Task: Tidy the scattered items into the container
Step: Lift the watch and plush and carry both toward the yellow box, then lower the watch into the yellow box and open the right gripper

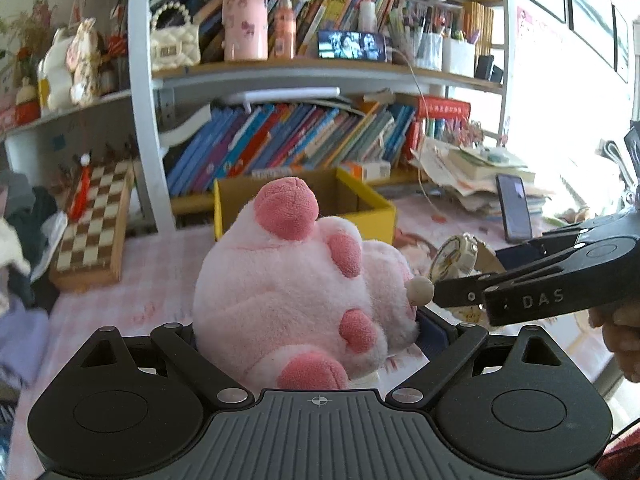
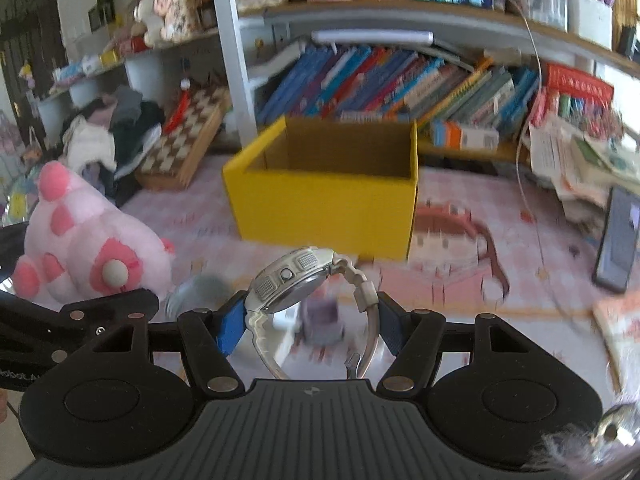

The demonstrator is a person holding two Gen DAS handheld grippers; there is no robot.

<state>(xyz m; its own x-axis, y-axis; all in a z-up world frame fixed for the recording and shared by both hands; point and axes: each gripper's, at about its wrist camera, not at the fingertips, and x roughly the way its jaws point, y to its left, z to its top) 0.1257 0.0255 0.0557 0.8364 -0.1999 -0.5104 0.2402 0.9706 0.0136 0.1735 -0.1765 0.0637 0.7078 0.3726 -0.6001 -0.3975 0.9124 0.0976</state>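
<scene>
My left gripper (image 1: 306,330) is shut on a pink plush toy (image 1: 296,280) and holds it above the pink mat; the plush also shows at the left of the right wrist view (image 2: 92,240). My right gripper (image 2: 310,326) is shut on a white wristwatch (image 2: 304,284), gripped by its strap, face to the left. The watch and right gripper also show in the left wrist view (image 1: 456,258), right of the plush. The open yellow box (image 2: 324,204) stands ahead of both grippers; in the left wrist view (image 1: 376,208) the plush partly hides it.
A chessboard (image 2: 188,136) lies left of the box. Bookshelves (image 2: 380,80) stand behind it. A phone (image 2: 616,240) leans on a paper pile at the right. Small blurred items (image 2: 324,316) lie on the mat under the watch. Clothes (image 2: 116,132) are heaped far left.
</scene>
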